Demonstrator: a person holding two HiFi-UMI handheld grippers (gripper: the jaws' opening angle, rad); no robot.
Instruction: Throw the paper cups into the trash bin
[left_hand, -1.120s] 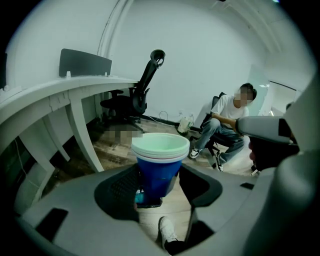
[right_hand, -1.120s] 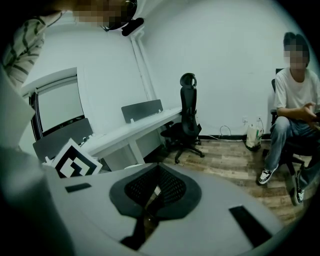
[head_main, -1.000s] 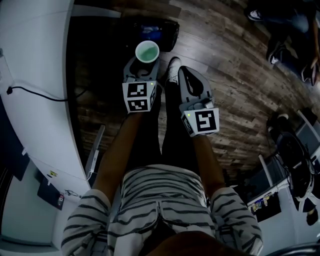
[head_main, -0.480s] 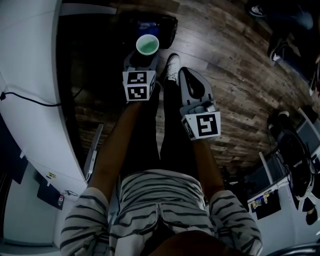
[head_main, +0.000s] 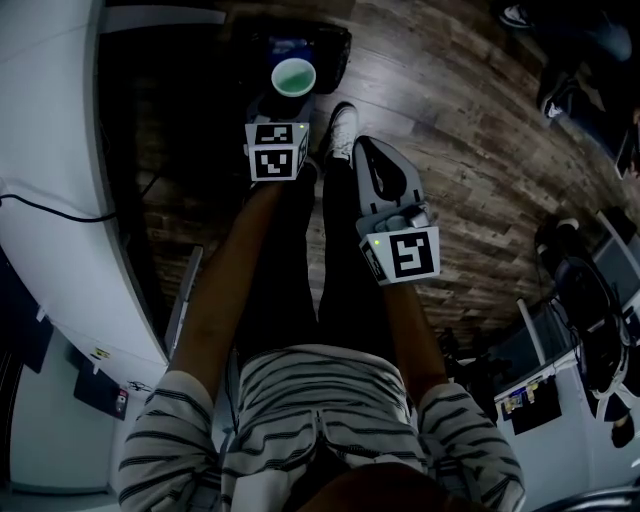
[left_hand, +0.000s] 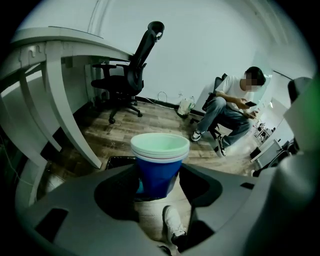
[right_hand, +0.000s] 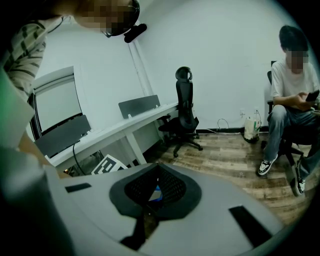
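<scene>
Your left gripper (head_main: 289, 98) has its jaws spread wide and pinching a nested stack of blue paper cups (left_hand: 158, 165) with pale green insides, held upright by the lower wall. In the head view the stack lies over the near edge of the black trash bin (head_main: 336, 58) on the wooden plank floor (head_main: 470, 170). Your right gripper (head_main: 366, 152) hangs beside it, jaws pressed together, holding nothing.

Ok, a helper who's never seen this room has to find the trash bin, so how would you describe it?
Find the long white desk on the left, then look along the wooden floor beyond the person's white shoe. The trash bin stands there, showing behind the stacked cups: the only black open-topped container, with something blue inside.
</scene>
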